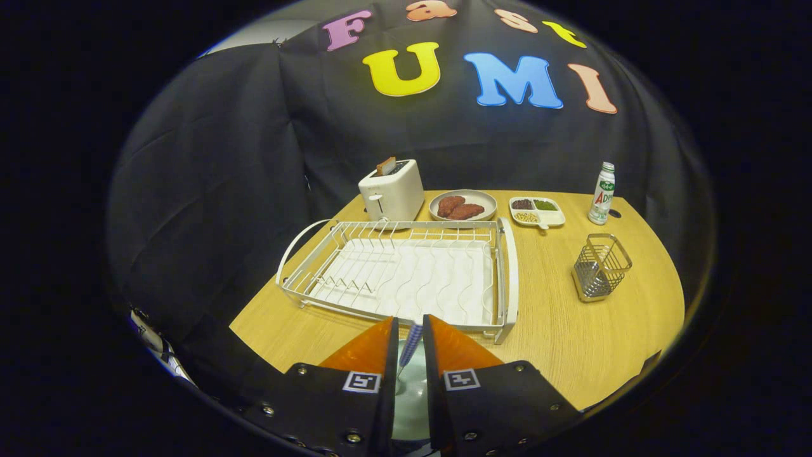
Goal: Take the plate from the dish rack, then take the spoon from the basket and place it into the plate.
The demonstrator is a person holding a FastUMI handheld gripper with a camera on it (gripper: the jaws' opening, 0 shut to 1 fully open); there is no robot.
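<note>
A round wooden tabletop [571, 343] stands in front of a black cloth wall. The hand-held gripper [410, 336] has its two fingers nearly closed, and between them stands the thin handle of the spoon [410, 343], with a blue and white pattern; both fingers seem to press on it. Under the fingers lies a pale green plate [409, 397], so the spoon hangs just above it. I judge the spoon is light and stiff, maybe a little slippery if it is glazed, so holding it at the handle is sensible, and it should be put down softly, because the plate looks like ceramic and may chip. Just beyond the fingers is one white dish rack [396, 273] with its tray, and it holds no dishes. To the right of the rack stands one wire basket [599, 266], well apart from it. Behind the rack I count one white toaster [392, 189] with a slice in its slot, one round dish [463, 205] with two brown pieces of food, one small divided tray [536, 211] with three fillings, and one bottle [602, 193] near the far edge.
</note>
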